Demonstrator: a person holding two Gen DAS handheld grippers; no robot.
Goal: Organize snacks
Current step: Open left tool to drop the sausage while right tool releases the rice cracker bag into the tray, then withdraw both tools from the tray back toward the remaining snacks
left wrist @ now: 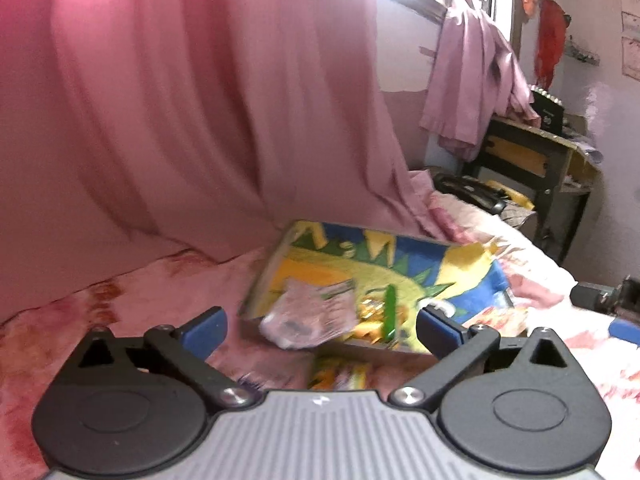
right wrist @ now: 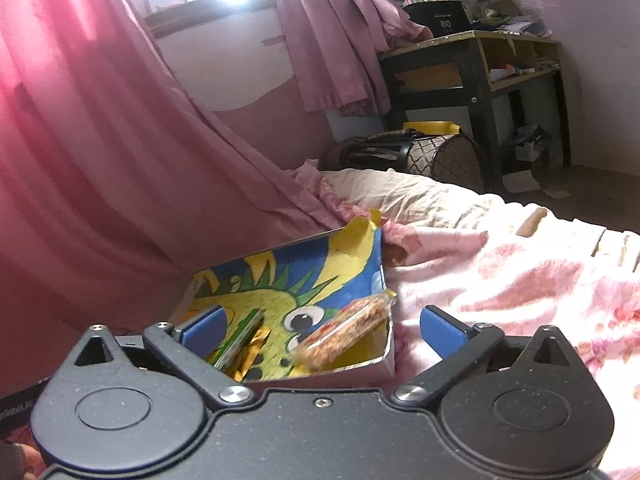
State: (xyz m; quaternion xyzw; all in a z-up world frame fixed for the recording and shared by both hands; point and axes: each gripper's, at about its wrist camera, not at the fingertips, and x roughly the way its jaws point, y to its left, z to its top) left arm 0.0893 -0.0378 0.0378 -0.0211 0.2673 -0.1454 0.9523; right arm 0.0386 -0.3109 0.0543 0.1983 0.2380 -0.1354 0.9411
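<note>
Left tool [left wrist: 320, 330]: blue pads spread wide, nothing pinched between them. It points down at a slant toward the open box [left wrist: 280, 256] on the bed [left wrist: 120, 300].

Right tool [right wrist: 320, 330]: pads likewise spread wide, gripping nothing, angled down over the same box [right wrist: 384, 360]. A second tool body shows at the right edge of the left wrist view; only part of it is visible.

Box: shallow, open-topped, printed inside with a green and yellow spiky cartoon creature on blue. It sits on the pink floral bedspread, close to the draped pink curtain [left wrist: 180, 100] along the bed's far side.

Snacks inside the box:
- crinkly clear wrapper [left wrist: 308, 316], blurred, at the near-left part of the box in the left wrist view;
- green stick-shaped pack [left wrist: 389, 312], lying just beside gold-wrapped pieces [right wrist: 248, 356];
- clear packet of brown nut-like pieces [right wrist: 348, 332], leaning against the box's near right corner in the right wrist view.

One yellow-green packet [left wrist: 340, 374] lies on the bedspread outside the box, just before its near wall, blurred.

Beyond the bed: dark patterned bag [right wrist: 420, 156] at the far end, a black-framed desk [right wrist: 472, 64] with clutter, bright window above.
</note>
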